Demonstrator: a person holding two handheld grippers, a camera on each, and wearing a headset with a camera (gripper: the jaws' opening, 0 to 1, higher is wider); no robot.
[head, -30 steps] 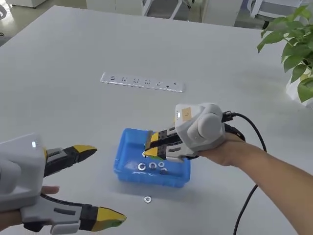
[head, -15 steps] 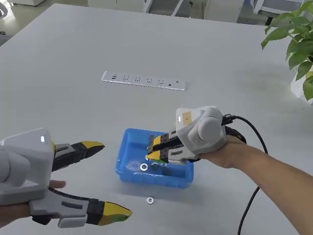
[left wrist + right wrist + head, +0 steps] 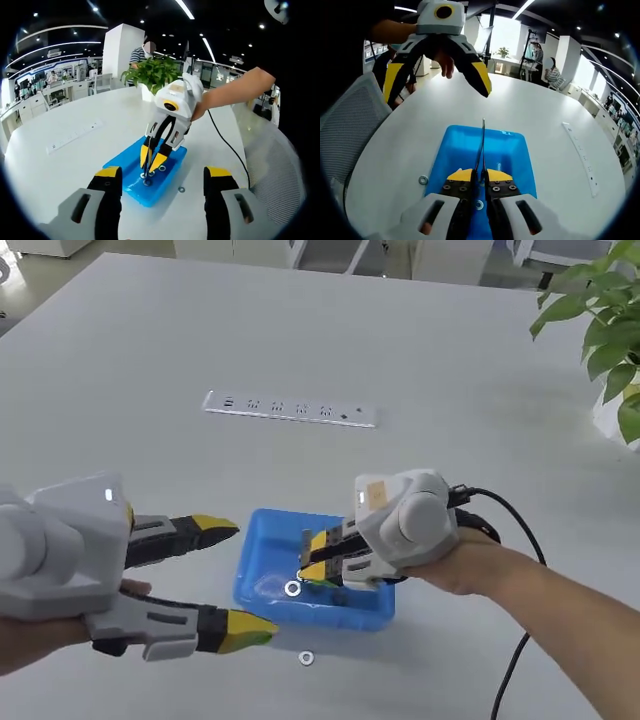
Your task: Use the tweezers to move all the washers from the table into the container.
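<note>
Right gripper view: the right gripper (image 3: pixel 479 176) has its jaws pressed together on the tweezers (image 3: pixel 482 145). Their thin shaft runs straight ahead from the jaws, along the length of the blue container (image 3: pixel 512 150). We cannot tell whether the tweezer tips hold anything.

- One washer in the container (image 3: pixel 292 589) lies close by the tips, and others lie beside it on the floor of the tray.
- The last loose washer (image 3: pixel 423 180) lies flat on the table. It is just outside the container's long wall on our side, left of the jaws in this view and level with them, not ahead.
- Our judgement is that the tweezers must rise over that wall and swing sideways toward us, then tip down onto the washer.
- The left gripper (image 3: pixel 250 578) hovers with its jaws spread wide and holding nothing, at the container's left end. Its lower jaw tip is near the loose washer and nearer than the tweezer tips. It carries no tool and may crowd the approach.
- The table around the washer is bare, with room before the near edge.
- The power strip (image 3: pixel 290 408) is well apart on the far side of the container.
</note>
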